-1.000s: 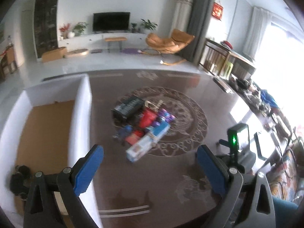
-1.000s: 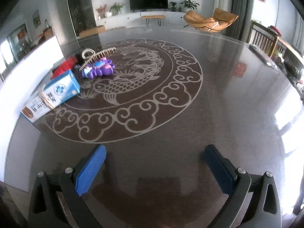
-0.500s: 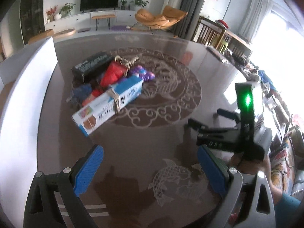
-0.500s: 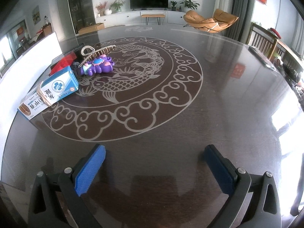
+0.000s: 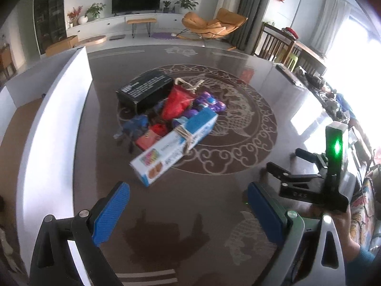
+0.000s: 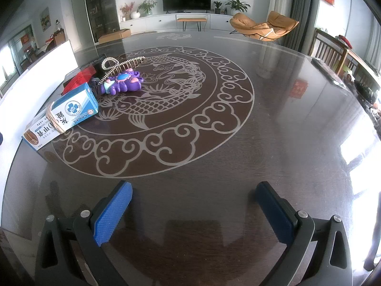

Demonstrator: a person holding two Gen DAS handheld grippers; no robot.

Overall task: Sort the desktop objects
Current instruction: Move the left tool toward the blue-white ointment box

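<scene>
Left wrist view: a small heap of desktop objects lies on the round dark table (image 5: 214, 202), over the left part of its pale fish-and-cloud inlay. Nearest the camera is a blue-and-white carton (image 5: 175, 146) with a band of twine round its middle, lying slantwise with one end pointing toward the left gripper (image 5: 188, 209). Behind it, touching or overlapping, sit a red packet (image 5: 177, 103), a purple toy (image 5: 209, 102), a blue cloth-like item (image 5: 138, 122) too blurred to name, and a flat red piece (image 5: 147, 140). A black box (image 5: 146, 89) with white print forms the far edge of the heap. A white bin (image 5: 54, 124) with a brown floor stands just left of the heap, its wall rising from the table.

The left gripper's blue-padded jaws stand wide apart above bare tabletop, just short of the carton, holding nothing. At the right edge of this view the right gripper (image 5: 282, 164) shows from the side, a green light glowing on its body, a hand (image 5: 343, 228) round its handle.

In the right wrist view the right gripper (image 6: 193, 202) is likewise spread wide and empty over bare table, well apart from the heap at far left. There the carton (image 6: 62, 114) lies closest, the purple toy (image 6: 123, 83) beyond it, and a string of pearly beads (image 6: 108, 68) draped over the pile beside a comb-like clip (image 6: 129, 63).
</scene>
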